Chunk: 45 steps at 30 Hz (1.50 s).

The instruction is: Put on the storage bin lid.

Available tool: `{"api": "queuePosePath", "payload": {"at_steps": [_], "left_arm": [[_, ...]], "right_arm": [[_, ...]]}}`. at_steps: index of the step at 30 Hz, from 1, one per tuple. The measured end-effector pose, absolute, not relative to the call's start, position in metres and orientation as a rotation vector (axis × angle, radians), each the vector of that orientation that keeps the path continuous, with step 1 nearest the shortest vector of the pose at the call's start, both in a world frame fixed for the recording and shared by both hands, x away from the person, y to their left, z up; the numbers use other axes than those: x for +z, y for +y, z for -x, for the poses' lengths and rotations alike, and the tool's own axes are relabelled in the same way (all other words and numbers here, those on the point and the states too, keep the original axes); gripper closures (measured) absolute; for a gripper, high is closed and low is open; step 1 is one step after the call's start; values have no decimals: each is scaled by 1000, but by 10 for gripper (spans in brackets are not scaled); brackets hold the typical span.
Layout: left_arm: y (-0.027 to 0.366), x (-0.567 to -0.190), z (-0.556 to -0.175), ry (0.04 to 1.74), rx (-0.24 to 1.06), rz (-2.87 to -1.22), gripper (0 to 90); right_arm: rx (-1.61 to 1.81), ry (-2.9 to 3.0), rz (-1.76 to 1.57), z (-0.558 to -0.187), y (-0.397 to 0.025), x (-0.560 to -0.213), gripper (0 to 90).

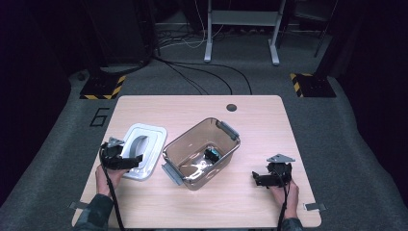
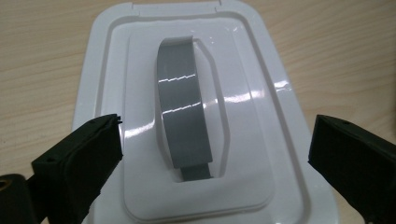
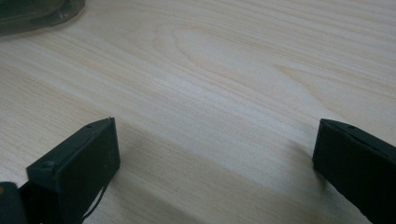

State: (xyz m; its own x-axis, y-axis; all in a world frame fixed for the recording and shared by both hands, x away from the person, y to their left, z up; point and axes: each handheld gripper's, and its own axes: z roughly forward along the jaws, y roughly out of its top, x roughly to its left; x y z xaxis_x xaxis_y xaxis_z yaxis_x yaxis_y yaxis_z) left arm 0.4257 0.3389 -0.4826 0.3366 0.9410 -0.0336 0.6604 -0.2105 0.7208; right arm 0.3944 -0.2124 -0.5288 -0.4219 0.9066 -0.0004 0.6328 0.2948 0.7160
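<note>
A white plastic lid with a grey handle lies flat on the wooden table, left of a clear brownish storage bin. A small dark object rests inside the bin. My left gripper hovers over the lid's near end, open, its jaws standing either side of the grey handle in the left gripper view. My right gripper stands open above bare wood at the right, pointing toward the bin; nothing lies between its jaws.
The bin has grey latches at both ends. A round cable hole sits near the table's far edge. Bare wood stretches around the right gripper. Beyond the table are cables, stands and yellow-black floor markings.
</note>
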Motion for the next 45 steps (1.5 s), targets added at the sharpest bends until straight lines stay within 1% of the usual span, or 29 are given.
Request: {"api": "queuePosePath", "payload": {"at_steps": [6, 10, 11, 12, 13, 18, 27, 30, 33, 45], "left_arm": [[337, -486, -444, 1434, 571, -1958, 0], [338, -488, -453, 1456, 549, -1953, 3], [339, -488, -455, 1451, 545, -1942, 30], [340, -489, -457, 1440, 519, -1937, 106], [340, -489, -458, 1442, 525, -1933, 182], [338, -492, -462, 1444, 555, -1923, 335], [335, -497, -466, 1464, 599, -1922, 544], [336, -498, -466, 1466, 622, -1914, 638], [337, -498, -465, 1443, 628, -1932, 668], [340, -487, -458, 1414, 644, -1914, 670]], "right_arm": [[911, 2161, -1378, -394, -212, -529, 3], [912, 2161, -1377, -394, -213, -529, 3], [911, 2161, -1376, -394, -213, -529, 3], [912, 2161, -1376, -394, -213, -529, 3], [912, 2161, -1376, -395, -213, -529, 4], [913, 2162, -1376, -394, -213, -529, 5], [916, 2162, -1375, -395, -213, -529, 7], [916, 2160, -1376, -395, -213, -529, 10], [917, 2159, -1373, -395, -213, -529, 12], [913, 2166, -1367, -395, -214, -529, 14]]}}
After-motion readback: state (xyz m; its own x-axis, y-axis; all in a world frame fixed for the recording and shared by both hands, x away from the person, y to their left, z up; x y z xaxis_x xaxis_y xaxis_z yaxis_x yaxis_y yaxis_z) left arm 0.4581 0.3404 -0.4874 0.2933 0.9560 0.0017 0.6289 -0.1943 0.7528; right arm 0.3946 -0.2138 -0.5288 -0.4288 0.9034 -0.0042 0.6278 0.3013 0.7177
